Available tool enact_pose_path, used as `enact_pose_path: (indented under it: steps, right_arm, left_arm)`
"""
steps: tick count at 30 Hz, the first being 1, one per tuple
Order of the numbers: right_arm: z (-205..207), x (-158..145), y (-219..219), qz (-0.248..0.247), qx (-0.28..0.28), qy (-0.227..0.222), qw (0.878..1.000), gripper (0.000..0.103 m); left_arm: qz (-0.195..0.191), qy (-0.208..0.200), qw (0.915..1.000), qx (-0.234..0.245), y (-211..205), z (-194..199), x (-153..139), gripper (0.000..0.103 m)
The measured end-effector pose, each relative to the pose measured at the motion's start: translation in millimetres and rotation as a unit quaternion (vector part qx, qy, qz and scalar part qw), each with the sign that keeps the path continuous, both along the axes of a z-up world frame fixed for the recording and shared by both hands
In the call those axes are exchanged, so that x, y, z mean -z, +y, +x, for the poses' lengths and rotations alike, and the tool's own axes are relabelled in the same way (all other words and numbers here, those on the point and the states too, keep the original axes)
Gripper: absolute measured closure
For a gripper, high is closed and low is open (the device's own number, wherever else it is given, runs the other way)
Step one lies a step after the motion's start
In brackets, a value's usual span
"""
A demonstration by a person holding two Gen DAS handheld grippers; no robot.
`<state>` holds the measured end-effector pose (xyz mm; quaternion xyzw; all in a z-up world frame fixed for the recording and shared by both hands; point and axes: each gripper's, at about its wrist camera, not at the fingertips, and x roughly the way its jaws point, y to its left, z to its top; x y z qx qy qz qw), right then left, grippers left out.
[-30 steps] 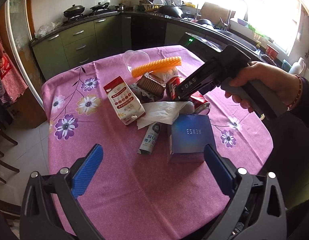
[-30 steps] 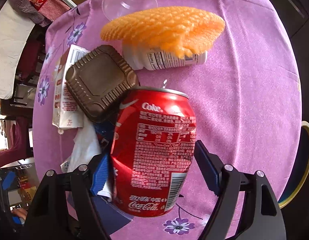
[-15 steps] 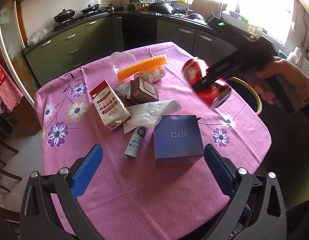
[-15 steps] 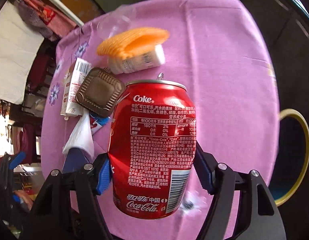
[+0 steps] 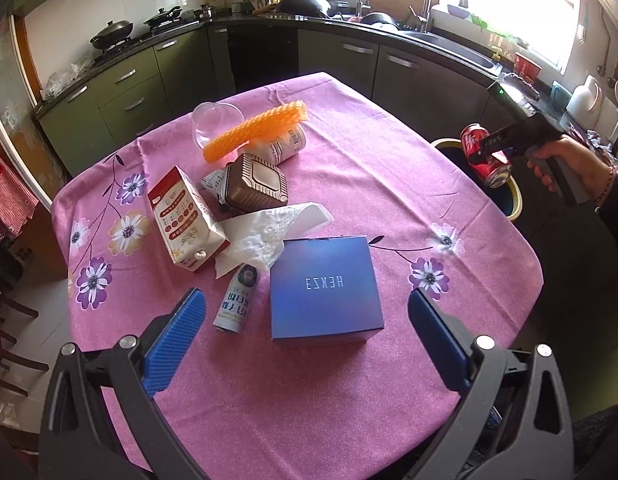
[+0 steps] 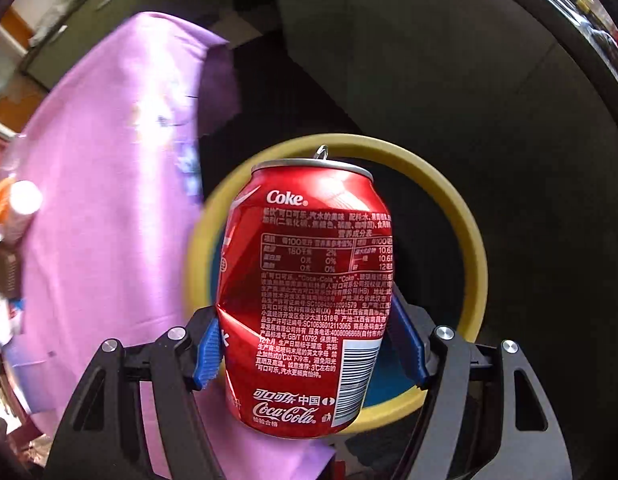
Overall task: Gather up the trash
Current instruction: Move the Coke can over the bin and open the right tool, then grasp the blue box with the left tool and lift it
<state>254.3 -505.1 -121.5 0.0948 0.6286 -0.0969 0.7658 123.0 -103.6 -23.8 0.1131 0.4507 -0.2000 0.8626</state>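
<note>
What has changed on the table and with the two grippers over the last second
The right gripper, its fingers clamped on the red Coke can, lifted it out of the trash pile and carried it off the pink table to above the yellow-rimmed bin. Its fingers closed slightly, denting the can. The left gripper stays open and empty, drifting slightly. The blue box, carton and tissue lie as before.

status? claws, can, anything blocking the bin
Right claw shut on Coke can, just squeezed tighter, above yellow-rimmed bin. Left claw open, empty, over blue box. Nothing blocking the bin mouth.
</note>
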Motion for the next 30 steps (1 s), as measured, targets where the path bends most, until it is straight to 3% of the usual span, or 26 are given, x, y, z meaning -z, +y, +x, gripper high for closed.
enact_pose_path:
  steps: [6, 11, 13, 15, 26, 30]
  right_arm:
    - [11.5, 38.1, -20.7, -0.022, 0.011, 0.030, 0.999, 0.034]
    - [22.6, 64.1, -26.6, -0.012, 0.019, 0.056, 0.998, 0.033]
    - [23.1, 66.5, -29.5, -0.005, 0.025, 0.055, 0.998, 0.025]
    - [24.0, 59.2, -29.0, -0.008, 0.023, 0.043, 0.999, 0.021]
    - [-21.0, -7.8, -7.7, 0.035, -0.019, -0.047, 0.998, 0.021]
    - [-38.5, -19.5, 7.5, 0.046, -0.037, -0.057, 0.997, 0.021]
  left_arm:
    - [0.012, 0.001, 0.9999, -0.003, -4.4, 3.9, 0.5, 0.007]
    - [0.015, 0.006, 0.9999, -0.003, -7.2, 6.0, 3.0, 0.007]
    - [0.019, 0.007, 0.9998, -0.002, -9.2, 6.3, 4.3, 0.007]
    - [0.021, 0.008, 0.9998, -0.001, -10.8, 6.2, 4.3, 0.007]
    - [0.028, 0.022, 0.9992, -0.016, -8.5, 16.7, 18.6, 0.007]
    - [0.026, 0.033, 0.9990, -0.018, -10.6, 28.5, 30.8, 0.007]
